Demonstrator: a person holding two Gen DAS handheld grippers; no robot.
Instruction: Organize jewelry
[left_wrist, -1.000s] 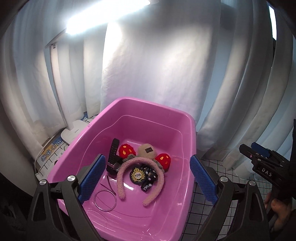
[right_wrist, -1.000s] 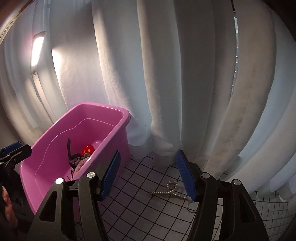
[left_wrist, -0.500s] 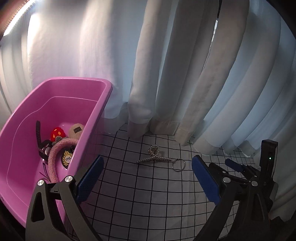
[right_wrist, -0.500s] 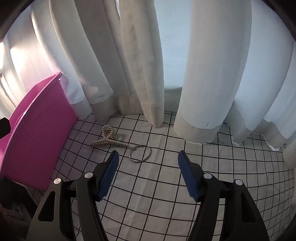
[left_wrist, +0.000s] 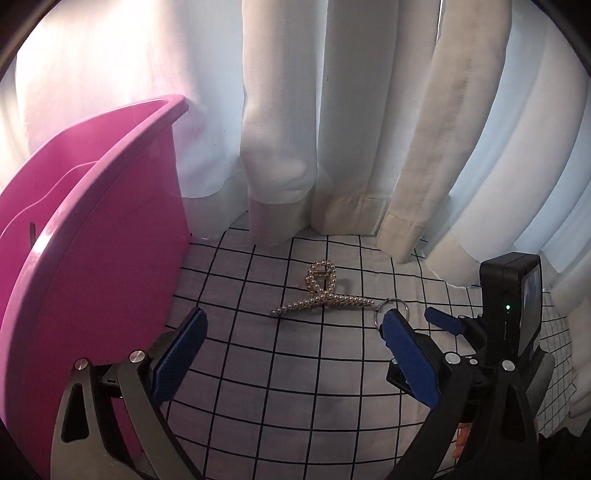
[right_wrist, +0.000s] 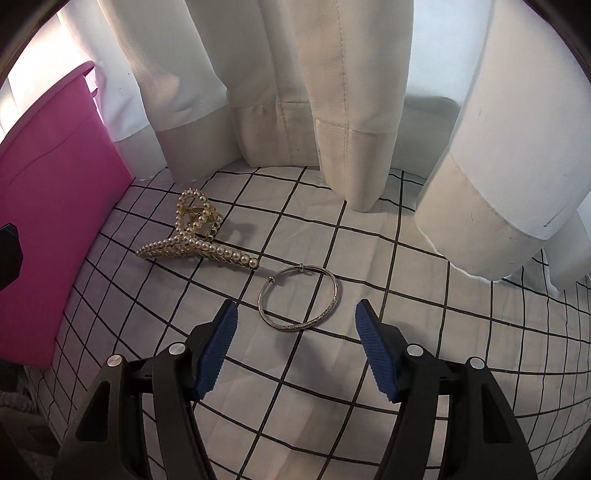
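A pearl hair claw clip (left_wrist: 320, 294) lies on the white grid cloth, also in the right wrist view (right_wrist: 195, 238). A thin silver bangle (right_wrist: 299, 298) lies just right of it; in the left wrist view only part of the bangle (left_wrist: 394, 306) shows behind my finger. My left gripper (left_wrist: 293, 352) is open and empty, just short of the clip. My right gripper (right_wrist: 297, 334) is open and empty, with the bangle just ahead of its fingertips. It also shows in the left wrist view (left_wrist: 448, 323). A pink bin (left_wrist: 85, 236) stands at the left, its contents hidden.
White curtains (left_wrist: 351, 122) hang down to the cloth right behind the jewelry. The grid cloth (right_wrist: 424, 325) spreads to the right and toward me. The bin's pink wall (right_wrist: 55, 206) stands close to the left of the clip.
Both grippers swung right, away from the pink bin, and came down close to the cloth. The clip and bangle now lie just ahead of them. Both stayed open.
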